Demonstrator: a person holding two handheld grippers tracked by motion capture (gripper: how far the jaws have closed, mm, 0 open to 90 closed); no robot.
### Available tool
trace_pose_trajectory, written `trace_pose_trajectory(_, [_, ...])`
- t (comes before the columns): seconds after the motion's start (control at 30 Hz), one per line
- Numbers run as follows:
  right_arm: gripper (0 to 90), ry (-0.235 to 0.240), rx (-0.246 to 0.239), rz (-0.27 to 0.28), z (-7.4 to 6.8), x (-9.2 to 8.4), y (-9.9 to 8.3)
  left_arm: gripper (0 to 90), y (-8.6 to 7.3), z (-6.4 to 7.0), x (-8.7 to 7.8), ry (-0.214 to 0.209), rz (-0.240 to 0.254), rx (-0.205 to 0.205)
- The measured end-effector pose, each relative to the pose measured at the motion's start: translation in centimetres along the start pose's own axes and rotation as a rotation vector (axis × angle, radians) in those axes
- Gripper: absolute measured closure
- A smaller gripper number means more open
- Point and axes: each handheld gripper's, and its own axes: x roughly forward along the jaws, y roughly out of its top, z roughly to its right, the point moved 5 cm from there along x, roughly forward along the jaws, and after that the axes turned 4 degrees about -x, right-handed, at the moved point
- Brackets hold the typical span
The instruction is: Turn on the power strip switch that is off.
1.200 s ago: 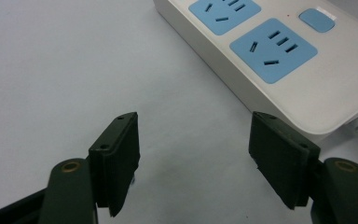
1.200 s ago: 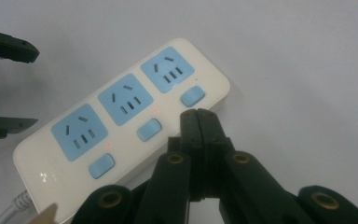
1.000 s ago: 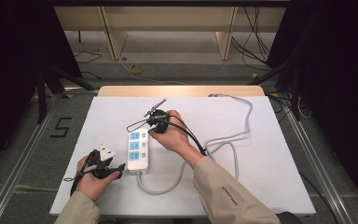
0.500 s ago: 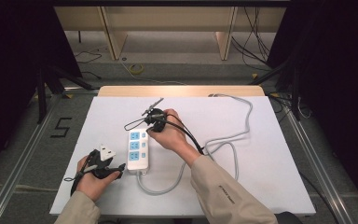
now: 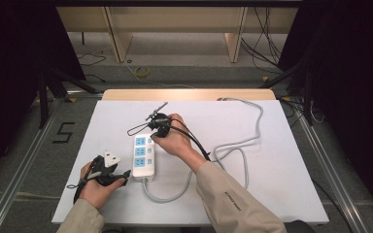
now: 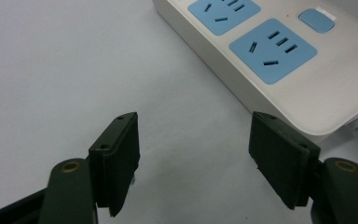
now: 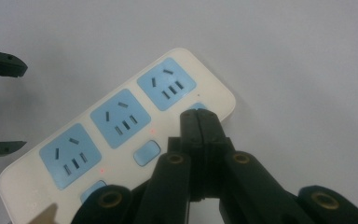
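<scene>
A white power strip [image 5: 144, 155] with three blue sockets lies mid-table, lengthways away from me. My right gripper [image 5: 158, 127] is over its far end. In the right gripper view the power strip [image 7: 116, 130] runs diagonally, and the right gripper [image 7: 199, 116] is shut, its tips down over the far blue switch and hiding most of it. Whether they touch it is unclear. My left gripper [image 5: 121, 172] rests left of the strip's near end. It stands open [image 6: 193, 135] with only bare table between its jaws, the power strip [image 6: 279, 51] just beyond.
The strip's grey cable [image 5: 243, 145] loops right and runs to the table's back edge. A thin black cable [image 5: 136, 128] arcs from the right gripper. The left gripper's jaws [image 7: 0, 107] appear at the left edge of the right gripper view. The white tabletop [image 5: 281, 194] stretches to the right.
The right gripper has edged slightly left and nearer, onto the strip's far end. The left hand has stayed put.
</scene>
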Motion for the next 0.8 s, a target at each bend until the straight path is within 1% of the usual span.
trace_pose_trajectory(0.8, [90.0, -0.002, 0.007, -0.011, 0.23, 0.95, 0.66, 33.4, -0.01, -0.05, -0.03, 0.000, 0.001, 0.000])
